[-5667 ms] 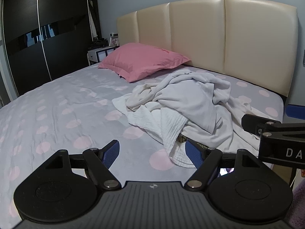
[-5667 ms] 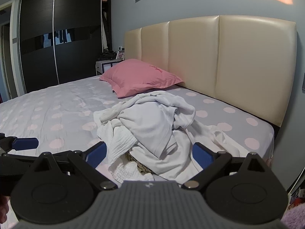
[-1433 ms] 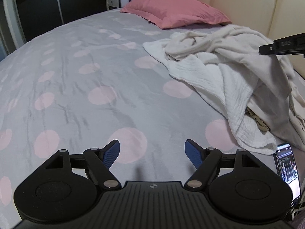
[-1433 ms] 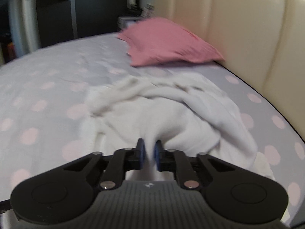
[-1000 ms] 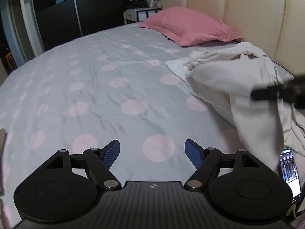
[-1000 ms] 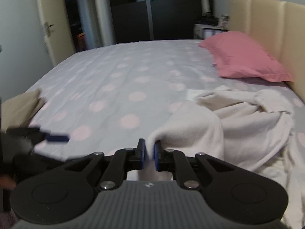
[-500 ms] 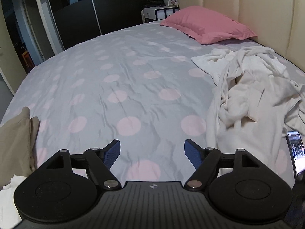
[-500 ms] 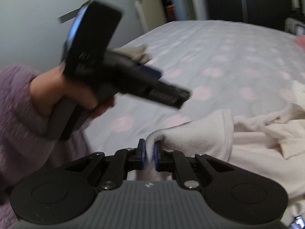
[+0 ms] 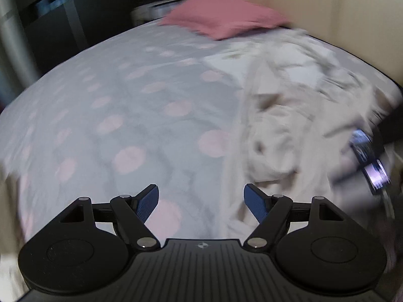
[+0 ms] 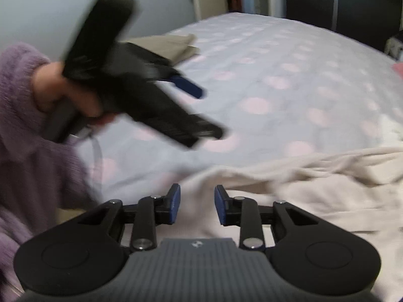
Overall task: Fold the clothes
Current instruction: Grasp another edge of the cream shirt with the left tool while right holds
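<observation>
Left wrist view: badly motion-blurred. Left tool [image 9: 201,202] hangs over the bed [image 9: 131,115], blue pads wide apart, nothing between them, only the grey sheet with pink dots below. The clothes [image 9: 284,115] are a crumpled cream-white heap on the right half of the bed, running from near the pink pillow [image 9: 224,22] down to the near edge beside the right pad. Several pieces are tangled together, with deep folds and dark creases; single garments can't be told apart in the blur. A phone [image 9: 370,161] with a lit screen lies at the heap's right edge. Beige padded headboard [image 9: 327,10] sits behind it.

Right wrist view: right tool [image 10: 197,207] has just been opening; pads now stand apart, not pressing on anything. Cream cloth [image 10: 289,191] lies flat right under and ahead of the gap and spreads to the right across the near part of the bed [image 10: 277,75], soft and wrinkled, edge ragged toward the dotted sheet. To the left, a hand [image 10: 63,88] in a fuzzy purple sleeve [image 10: 22,115] holds the left tool [image 10: 199,110], blurred, above the sheet and clear of the cloth. A tan folded piece [image 10: 171,44] rests at the far left edge of the bed.
</observation>
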Available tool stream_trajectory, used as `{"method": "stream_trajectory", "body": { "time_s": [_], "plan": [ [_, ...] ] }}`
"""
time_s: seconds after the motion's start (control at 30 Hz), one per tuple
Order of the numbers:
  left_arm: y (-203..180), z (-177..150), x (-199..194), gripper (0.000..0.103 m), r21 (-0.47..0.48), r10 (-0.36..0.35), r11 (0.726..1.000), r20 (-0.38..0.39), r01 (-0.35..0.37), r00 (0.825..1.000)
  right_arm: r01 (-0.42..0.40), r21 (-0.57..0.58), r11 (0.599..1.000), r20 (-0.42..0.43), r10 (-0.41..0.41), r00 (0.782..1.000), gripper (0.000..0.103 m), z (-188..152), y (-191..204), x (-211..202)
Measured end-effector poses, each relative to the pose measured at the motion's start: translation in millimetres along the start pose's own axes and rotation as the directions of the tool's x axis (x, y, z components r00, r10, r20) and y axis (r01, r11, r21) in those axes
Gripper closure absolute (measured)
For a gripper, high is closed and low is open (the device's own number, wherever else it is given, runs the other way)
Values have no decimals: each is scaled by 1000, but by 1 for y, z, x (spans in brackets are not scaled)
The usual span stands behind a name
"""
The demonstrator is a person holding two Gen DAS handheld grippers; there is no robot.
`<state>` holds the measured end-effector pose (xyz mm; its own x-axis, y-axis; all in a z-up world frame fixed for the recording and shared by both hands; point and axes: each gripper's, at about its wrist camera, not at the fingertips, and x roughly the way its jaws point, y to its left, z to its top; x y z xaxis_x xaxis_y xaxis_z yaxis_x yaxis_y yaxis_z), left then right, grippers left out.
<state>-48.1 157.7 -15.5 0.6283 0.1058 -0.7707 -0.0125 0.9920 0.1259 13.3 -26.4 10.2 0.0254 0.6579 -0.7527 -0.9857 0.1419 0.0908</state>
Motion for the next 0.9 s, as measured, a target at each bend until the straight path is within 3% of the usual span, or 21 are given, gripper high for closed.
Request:
{"method": "stream_trajectory", "body": {
  "time_s": [0.13,0.27,0.37,0.43,0.47,0.53,0.63,0.7,0.77,0.9],
  "plan": [
    [-25,4,14,29,169,-84,982,16,80,996,163,-5,987,-56,-163,985,67,-14,-56,-4],
    [-46,7,37,29,337,-143,931,-12,139,990,282,-34,959,-88,-284,955,60,-28,-104,4],
    [-63,5,55,29,458,-149,878,-10,137,989,346,-84,934,-93,-353,931,59,-38,-130,12],
    [-73,0,61,29,552,-154,825,12,122,988,385,-183,905,-88,-405,910,59,-45,-141,12],
    [-77,-3,65,29,612,-157,783,16,114,987,402,-243,883,-80,-431,899,59,-48,-145,12],
    [-89,-12,71,29,720,-167,688,32,93,986,414,-373,830,-65,-468,881,60,-54,-154,14],
    [-98,-22,82,30,815,-175,575,34,74,984,391,-565,727,-37,-495,868,61,-57,-161,26],
    [-100,-26,90,35,847,-178,526,21,77,984,357,-677,644,-28,-507,861,61,-57,-165,36],
    [-101,-30,97,38,874,-178,481,18,72,984,300,-793,530,-18,-513,858,61,-61,-166,46],
    [-104,-32,104,46,903,-203,424,21,69,979,218,-908,359,7,-507,862,62,-65,-171,59]
  ]
}}
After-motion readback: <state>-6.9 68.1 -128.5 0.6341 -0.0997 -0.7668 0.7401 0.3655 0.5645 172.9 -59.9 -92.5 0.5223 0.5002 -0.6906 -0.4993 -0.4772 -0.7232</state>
